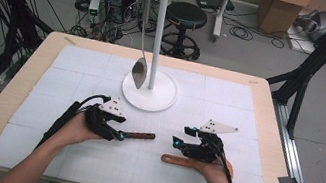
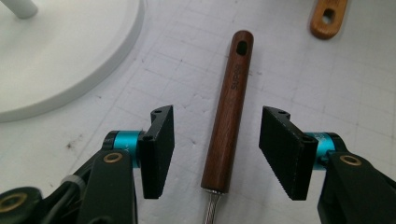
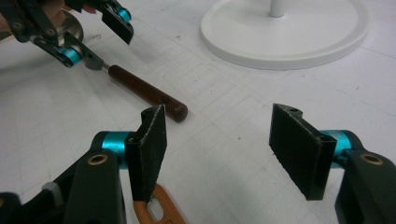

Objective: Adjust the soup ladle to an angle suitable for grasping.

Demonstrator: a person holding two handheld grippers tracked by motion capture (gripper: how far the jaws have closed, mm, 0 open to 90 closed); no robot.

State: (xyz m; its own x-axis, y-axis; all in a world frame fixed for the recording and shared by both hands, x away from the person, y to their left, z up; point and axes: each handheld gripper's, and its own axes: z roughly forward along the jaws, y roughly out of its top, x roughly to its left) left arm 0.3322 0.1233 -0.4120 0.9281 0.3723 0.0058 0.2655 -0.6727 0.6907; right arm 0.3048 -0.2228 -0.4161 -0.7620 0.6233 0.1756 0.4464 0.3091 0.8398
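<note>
A utensil with a dark wooden handle [image 1: 139,135] lies on the white mat. My left gripper [image 1: 118,135] straddles that handle [image 2: 231,107]: in the left gripper view its jaws [image 2: 219,114] stand open, with a gap on each side of the wood. A second utensil with a light wooden handle [image 1: 179,161] lies under my right hand. My right gripper [image 1: 177,144] is open [image 3: 219,114], nothing between its pads, and the light handle's holed end [image 3: 154,210] lies below its left jaw. The right gripper view also takes in the dark handle [image 3: 147,91] and the left gripper [image 3: 109,42].
A white rack pole [image 1: 160,30] rises from a round base [image 1: 159,98] at the mat's far middle, and a metal spoon [image 1: 139,72] hangs from its hooks. The base rim [image 2: 70,56] lies close to the left gripper. Stool, boxes and cables stand beyond the table.
</note>
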